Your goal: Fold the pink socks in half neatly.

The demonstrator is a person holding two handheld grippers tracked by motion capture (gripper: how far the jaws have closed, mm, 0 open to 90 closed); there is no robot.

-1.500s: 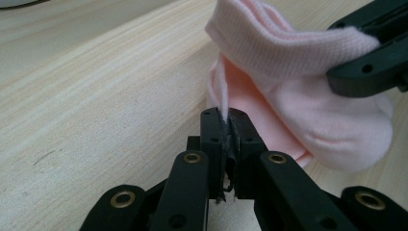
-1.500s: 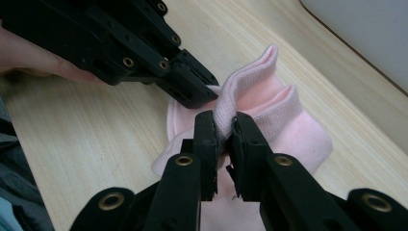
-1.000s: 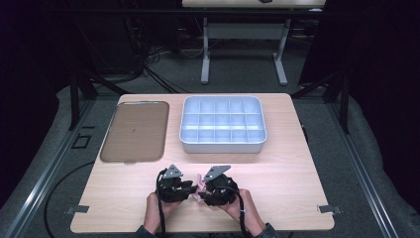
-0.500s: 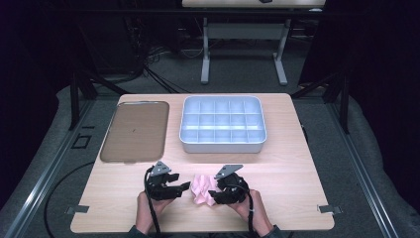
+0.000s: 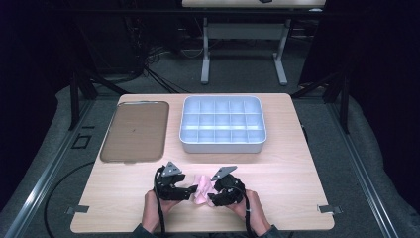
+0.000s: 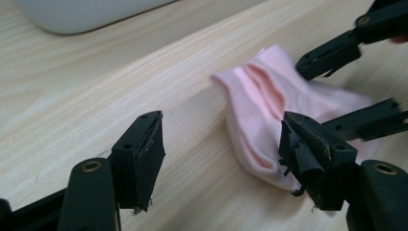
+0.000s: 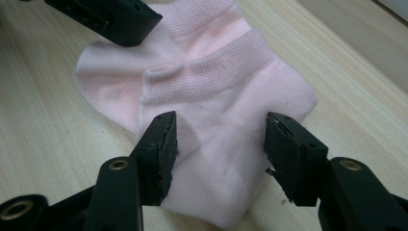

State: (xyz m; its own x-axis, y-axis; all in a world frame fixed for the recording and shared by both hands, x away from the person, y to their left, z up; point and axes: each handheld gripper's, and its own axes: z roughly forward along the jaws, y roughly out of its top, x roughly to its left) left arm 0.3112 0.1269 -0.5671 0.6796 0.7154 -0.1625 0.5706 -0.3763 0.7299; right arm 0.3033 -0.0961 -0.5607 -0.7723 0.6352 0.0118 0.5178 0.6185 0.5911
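Socks [image 5: 200,189], pink and folded as a pair, lie low in the high view's centre between both grippers. Left gripper [image 6: 221,154] and right gripper [image 7: 219,154] have just been opening; both stand apart, gripping nothing. Regripping well likely means straddling both layers squarely, away from the thin edges.

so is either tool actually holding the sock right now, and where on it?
Nothing is held. The pink sock lies flat on the table; the left tool and right tool have just been opening, jaws apart and not pressing it.
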